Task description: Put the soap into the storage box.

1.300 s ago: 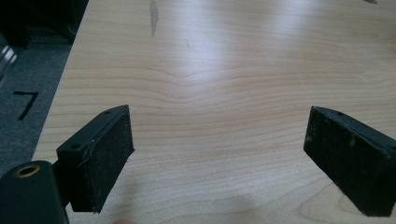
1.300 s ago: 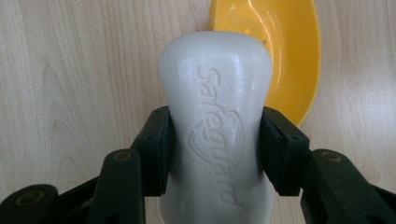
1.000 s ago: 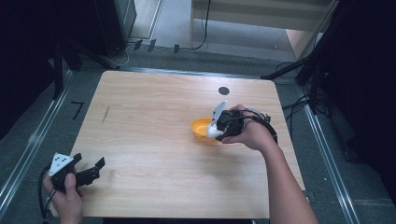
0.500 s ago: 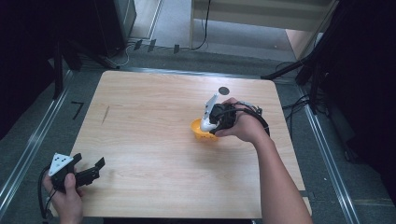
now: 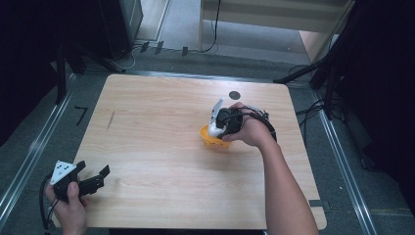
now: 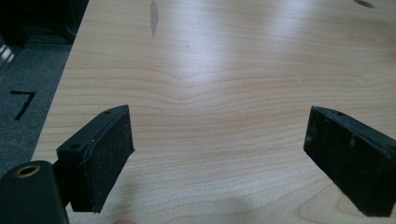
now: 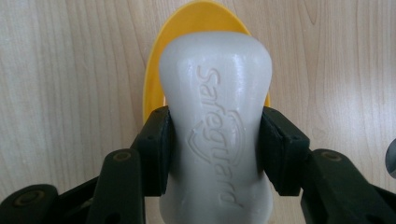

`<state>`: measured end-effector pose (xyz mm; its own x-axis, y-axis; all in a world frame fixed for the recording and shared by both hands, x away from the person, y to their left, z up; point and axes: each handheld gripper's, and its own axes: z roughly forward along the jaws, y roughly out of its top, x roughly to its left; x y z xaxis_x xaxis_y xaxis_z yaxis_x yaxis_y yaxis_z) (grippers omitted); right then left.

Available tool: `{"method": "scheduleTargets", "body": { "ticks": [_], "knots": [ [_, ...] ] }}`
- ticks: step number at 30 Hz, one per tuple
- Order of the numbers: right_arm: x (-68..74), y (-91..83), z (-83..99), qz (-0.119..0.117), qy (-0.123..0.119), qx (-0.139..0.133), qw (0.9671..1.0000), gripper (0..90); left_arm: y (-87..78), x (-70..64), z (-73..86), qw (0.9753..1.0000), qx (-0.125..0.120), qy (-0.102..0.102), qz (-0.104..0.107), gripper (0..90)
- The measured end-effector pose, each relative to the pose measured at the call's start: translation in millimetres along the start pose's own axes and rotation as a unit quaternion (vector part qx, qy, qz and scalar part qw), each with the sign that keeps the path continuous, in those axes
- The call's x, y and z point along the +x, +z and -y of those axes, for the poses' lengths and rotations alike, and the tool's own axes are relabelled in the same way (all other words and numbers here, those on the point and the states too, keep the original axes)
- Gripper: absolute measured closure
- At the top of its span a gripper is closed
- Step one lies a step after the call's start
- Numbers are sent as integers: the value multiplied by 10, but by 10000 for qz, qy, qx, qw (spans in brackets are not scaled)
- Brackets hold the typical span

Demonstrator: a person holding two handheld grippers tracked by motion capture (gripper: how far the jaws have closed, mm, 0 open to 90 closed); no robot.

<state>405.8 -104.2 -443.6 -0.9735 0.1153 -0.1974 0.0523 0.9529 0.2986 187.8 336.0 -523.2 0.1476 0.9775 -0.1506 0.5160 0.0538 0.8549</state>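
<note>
Right gripper (image 7: 215, 140) clamped on white soap bar (image 7: 215, 116) above yellow dish (image 7: 201, 28).

Right gripper view: jaws pinch the bar at its narrowed waist, embossed lettering facing the camera; the dish shows behind the bar, upper centre of frame, on the wooden table (image 5: 161, 122). High view: dish (image 5: 211, 139) sits right of centre, under the gripper. Left gripper (image 5: 90, 182), lower left of frame, jaws spread wide, holding nothing, over bare wood.

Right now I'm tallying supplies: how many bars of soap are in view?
1. The white soap bar is clamped in the right gripper, above the yellow dish near the table's right-centre. Anything lying inside the dish would be hidden.
</note>
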Motion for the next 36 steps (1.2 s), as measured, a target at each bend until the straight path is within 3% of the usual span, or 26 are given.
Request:
{"method": "scheduleTargets", "body": {
  "ticks": [27, 30, 36],
  "knots": [
    [2, 240, 9, -37, -128, 111, 9998, 504, 0, 0, 0, 10000, -1, 4, -1, 87],
    [-10, 250, 26, -34, -19, 141, 9999, 483, -1, 2, 1, 10000, -1, 2, 5, 87],
    [-28, 131, 52, 35, 184, -57, 9998, 436, 0, 1, 0, 10000, -1, 1, 5, 87]
  ]
}}
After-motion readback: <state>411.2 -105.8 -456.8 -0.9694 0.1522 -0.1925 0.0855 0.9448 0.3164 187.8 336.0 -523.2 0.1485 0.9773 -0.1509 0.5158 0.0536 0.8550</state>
